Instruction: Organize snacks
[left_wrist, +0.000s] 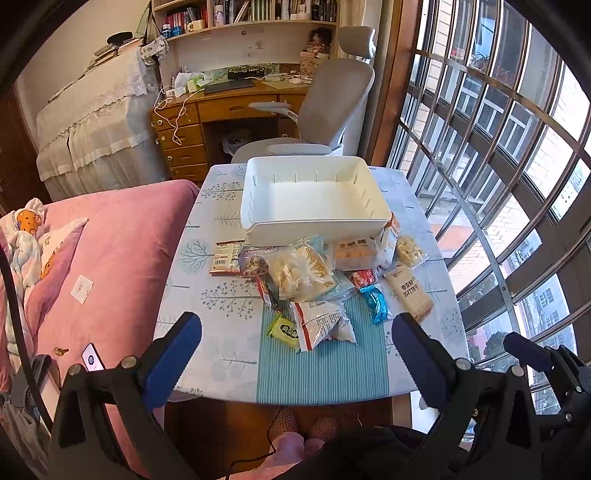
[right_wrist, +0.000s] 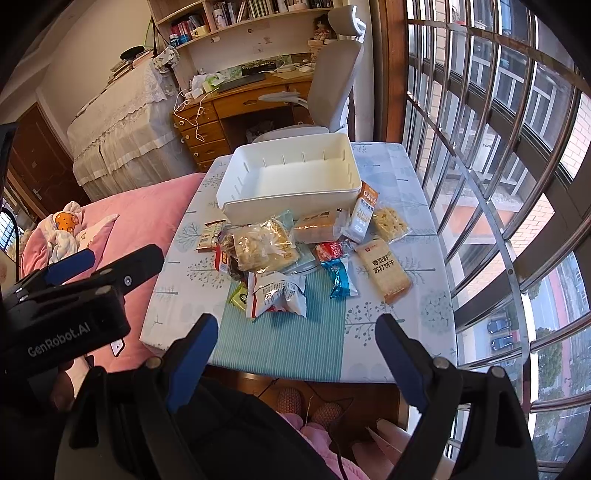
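Both my grippers, left (left_wrist: 295, 336) and right (right_wrist: 297, 332), hover with fingers apart, empty. Item: snack packets (right_wrist: 295, 251), heaped mid-worktop (right_wrist: 369, 332), just before the empty white bin (right_wrist: 291, 199). Likely light, crinkly, slippery, contents crushable; pinch a sealed edge. Nearest: white packet (right_wrist: 277, 293).

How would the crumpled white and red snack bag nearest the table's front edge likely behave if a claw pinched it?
The white and red snack bag looks crinkled and puffed, so it probably deforms and feels light. Its glossy film may slip between pads. Its contents cannot be seen, so a hard squeeze might crush them.
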